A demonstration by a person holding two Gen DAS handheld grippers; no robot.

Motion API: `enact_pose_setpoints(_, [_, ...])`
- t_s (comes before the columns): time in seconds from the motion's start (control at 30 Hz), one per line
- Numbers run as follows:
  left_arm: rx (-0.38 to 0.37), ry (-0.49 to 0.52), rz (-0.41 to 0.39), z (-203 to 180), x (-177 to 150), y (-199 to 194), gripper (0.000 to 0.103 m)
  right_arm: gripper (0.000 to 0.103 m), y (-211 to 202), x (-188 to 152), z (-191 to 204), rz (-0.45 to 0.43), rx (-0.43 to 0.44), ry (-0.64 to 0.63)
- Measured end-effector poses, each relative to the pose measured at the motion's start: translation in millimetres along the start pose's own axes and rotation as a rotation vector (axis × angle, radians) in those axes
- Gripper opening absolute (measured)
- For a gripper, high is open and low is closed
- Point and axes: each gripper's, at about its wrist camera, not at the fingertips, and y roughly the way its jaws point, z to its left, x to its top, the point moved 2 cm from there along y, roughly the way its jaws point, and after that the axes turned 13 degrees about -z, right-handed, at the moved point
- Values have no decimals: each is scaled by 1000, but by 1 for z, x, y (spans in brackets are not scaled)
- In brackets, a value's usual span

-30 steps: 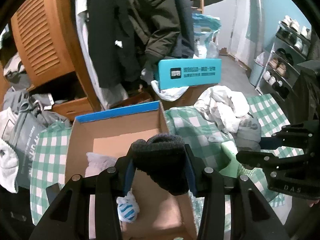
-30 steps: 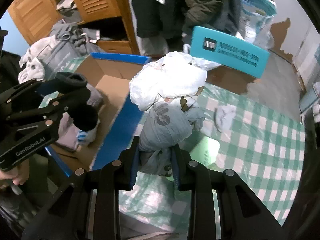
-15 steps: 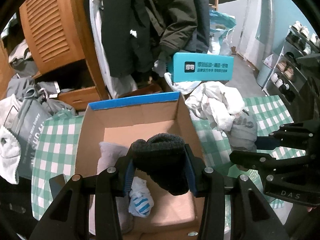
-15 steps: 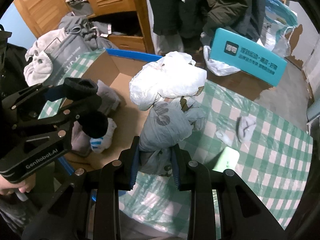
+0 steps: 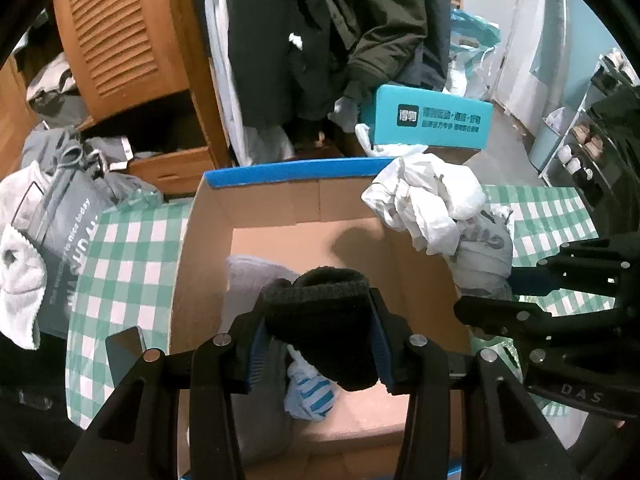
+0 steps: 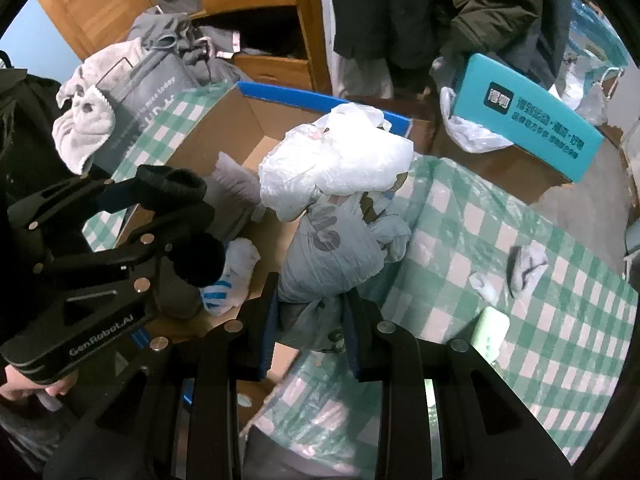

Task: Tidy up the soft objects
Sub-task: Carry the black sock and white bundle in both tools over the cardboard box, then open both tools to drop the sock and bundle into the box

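My left gripper [image 5: 318, 316] is shut on a black knitted sock [image 5: 324, 320] and holds it over the open cardboard box [image 5: 200, 248]. The box holds a grey cloth [image 5: 248, 280] and a blue-striped white sock [image 5: 310, 392]. My right gripper [image 6: 312, 308] is shut on a bundle of grey and white plastic bags [image 6: 332, 208], held above the box's right wall [image 6: 400, 124]. The bundle also shows in the left wrist view [image 5: 432, 204], as does the right gripper [image 5: 532, 288]. The left gripper shows in the right wrist view [image 6: 160, 216].
The green checked tablecloth [image 6: 540, 280] carries a grey sock [image 6: 526, 266], a small white sock [image 6: 482, 284] and a pale green pack [image 6: 490, 330]. A teal box [image 6: 528, 114], hanging coats [image 5: 320, 40], a wooden cabinet [image 5: 120, 40] and a grey bag [image 5: 60, 232] stand behind.
Both grippers moved left over the cardboard box with their loads. The bag bundle now hangs over the box's right side, the black sock over its middle.
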Motion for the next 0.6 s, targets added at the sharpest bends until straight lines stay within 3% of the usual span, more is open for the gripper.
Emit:
enact_pose_setpoints(0.3, [3,-14,34,12,-5,7,48,27,17,3,8,32,21,3])
enact_pose_setpoints(0.43, [4,-7,41,14,-7,7,54,28,20,6,12,32,32,6])
enact_pose_setpoints(0.6, [17,18,38,11,-8,6,64,51,17,10,10,10,29,14])
